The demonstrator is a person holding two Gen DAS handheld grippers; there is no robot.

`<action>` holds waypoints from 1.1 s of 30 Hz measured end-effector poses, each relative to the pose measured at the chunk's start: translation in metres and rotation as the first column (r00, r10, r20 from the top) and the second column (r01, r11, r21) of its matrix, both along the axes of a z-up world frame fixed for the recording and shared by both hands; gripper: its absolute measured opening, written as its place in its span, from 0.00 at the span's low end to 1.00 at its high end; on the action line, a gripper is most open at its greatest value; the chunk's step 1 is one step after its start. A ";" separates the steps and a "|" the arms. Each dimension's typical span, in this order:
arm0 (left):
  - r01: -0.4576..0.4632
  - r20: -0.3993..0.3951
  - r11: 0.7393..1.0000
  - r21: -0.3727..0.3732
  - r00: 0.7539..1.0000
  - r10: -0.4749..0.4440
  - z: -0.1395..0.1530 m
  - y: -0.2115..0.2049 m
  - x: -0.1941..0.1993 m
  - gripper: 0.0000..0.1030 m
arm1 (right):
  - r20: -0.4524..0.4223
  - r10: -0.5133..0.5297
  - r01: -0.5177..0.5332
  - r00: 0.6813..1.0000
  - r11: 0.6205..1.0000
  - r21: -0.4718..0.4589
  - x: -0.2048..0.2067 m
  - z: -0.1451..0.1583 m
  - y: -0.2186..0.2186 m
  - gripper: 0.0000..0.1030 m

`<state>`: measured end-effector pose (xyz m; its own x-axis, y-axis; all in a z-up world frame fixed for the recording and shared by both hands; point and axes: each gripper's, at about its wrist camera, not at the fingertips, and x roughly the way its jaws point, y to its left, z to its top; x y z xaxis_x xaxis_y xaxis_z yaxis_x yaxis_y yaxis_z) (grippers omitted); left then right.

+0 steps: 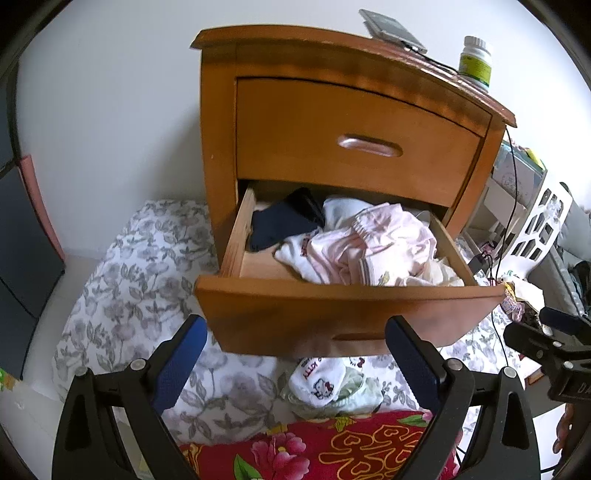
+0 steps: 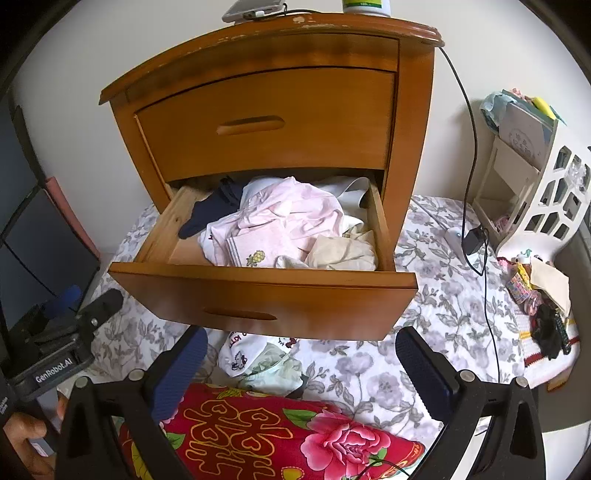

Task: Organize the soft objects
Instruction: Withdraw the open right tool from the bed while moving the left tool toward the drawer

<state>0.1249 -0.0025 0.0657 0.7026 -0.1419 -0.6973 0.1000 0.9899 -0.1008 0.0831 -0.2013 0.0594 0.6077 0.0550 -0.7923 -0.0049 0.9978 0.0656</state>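
A wooden nightstand [image 1: 351, 118] [image 2: 266, 110] has its lower drawer [image 1: 347, 310] [image 2: 266, 295] pulled open. Inside lie pink and white clothes [image 1: 369, 247] [image 2: 284, 225], a dark navy garment [image 1: 280, 221] [image 2: 210, 214] and cream cloth [image 2: 343, 251]. A small pile of clothes, a white Hello Kitty piece [image 1: 321, 380] [image 2: 240, 354] over pale green fabric [image 2: 277, 373], lies on the floral bedsheet [image 1: 140, 295] [image 2: 424, 332] under the drawer front. My left gripper [image 1: 295, 365] and right gripper [image 2: 303, 373] are open and empty, hovering just before that pile.
A red floral pillow [image 1: 325, 446] [image 2: 280, 435] lies nearest me. A bottle [image 1: 476, 59] and a phone-like device [image 1: 391, 29] sit on the nightstand top. A white shelf [image 2: 535, 192], cables [image 2: 480, 258] and trinkets [image 2: 535, 295] are at the right. A dark panel [image 1: 22, 240] is at the left.
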 end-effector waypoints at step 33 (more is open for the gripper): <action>0.204 -0.193 0.978 0.032 0.962 -0.194 0.013 -0.069 0.155 0.94 | -0.042 -0.027 0.029 0.999 0.998 0.053 0.024 -0.030 -0.035 1.00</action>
<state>0.2796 -0.0716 0.0791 0.5191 -0.2262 -0.8242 0.2799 0.9562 -0.0862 0.1071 -0.2359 0.0296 0.5763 0.0815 -0.8132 0.0272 0.9926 0.1188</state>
